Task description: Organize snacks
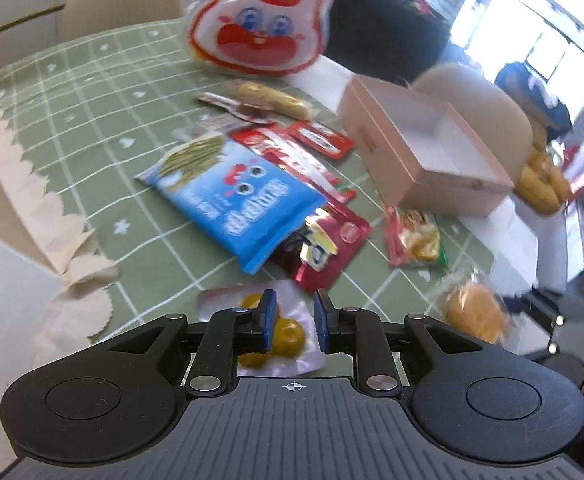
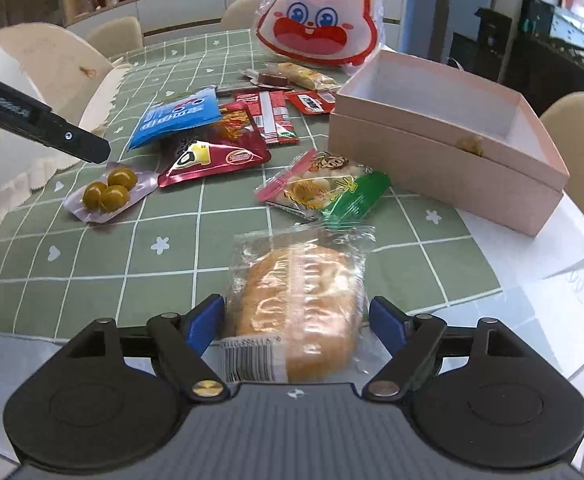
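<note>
Snacks lie on a green checked tablecloth (image 2: 92, 256). My right gripper (image 2: 296, 320) is open, its blue pads on either side of a wrapped bread bun (image 2: 300, 304), not pressing it. My left gripper (image 1: 294, 316) is open, hovering over a clear pack of green olives (image 1: 288, 336), which also shows in the right wrist view (image 2: 110, 194). An open pink box (image 2: 444, 132) stands at the right; it also shows in the left wrist view (image 1: 420, 152), with one small snack (image 2: 470, 145) inside.
A blue snack bag (image 1: 232, 196), red packets (image 2: 212, 156), a red-and-green candy pack (image 2: 328, 188) and a wrapped bar (image 2: 304, 74) lie mid-table. A big rabbit-face bag (image 2: 324, 16) stands at the back. Beige chairs (image 2: 580, 132) surround the table. White paper (image 2: 540, 304) lies under the box.
</note>
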`<action>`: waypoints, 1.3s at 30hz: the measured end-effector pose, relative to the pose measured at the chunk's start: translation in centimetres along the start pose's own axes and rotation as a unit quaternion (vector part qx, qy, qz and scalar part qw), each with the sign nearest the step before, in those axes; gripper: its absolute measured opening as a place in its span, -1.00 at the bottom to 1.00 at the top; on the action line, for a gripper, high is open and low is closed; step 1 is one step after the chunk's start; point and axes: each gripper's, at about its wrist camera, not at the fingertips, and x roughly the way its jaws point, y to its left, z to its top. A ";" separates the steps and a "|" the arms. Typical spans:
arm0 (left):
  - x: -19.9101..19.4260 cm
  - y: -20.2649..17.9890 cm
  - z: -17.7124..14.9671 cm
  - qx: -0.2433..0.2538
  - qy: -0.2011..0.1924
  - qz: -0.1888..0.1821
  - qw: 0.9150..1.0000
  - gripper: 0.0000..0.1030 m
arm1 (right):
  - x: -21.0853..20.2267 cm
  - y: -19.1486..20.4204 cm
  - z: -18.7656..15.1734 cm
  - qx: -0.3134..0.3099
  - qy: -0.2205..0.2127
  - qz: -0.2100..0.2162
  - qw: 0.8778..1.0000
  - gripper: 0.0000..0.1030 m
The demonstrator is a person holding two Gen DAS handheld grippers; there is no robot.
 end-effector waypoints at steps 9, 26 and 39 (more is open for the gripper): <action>2.2 -3.0 -2.3 0.066 0.011 0.048 0.997 -0.13 | 0.0 0.1 -0.4 0.004 -0.011 -0.006 1.000 0.60; 3.2 -2.3 -1.6 0.080 -0.006 0.089 0.993 0.03 | -0.4 0.3 -1.3 0.013 -0.034 -0.013 0.999 0.62; 3.4 -1.4 -2.4 0.040 -0.006 0.063 0.997 0.13 | -0.4 0.0 -1.3 0.014 -0.033 -0.011 0.999 0.65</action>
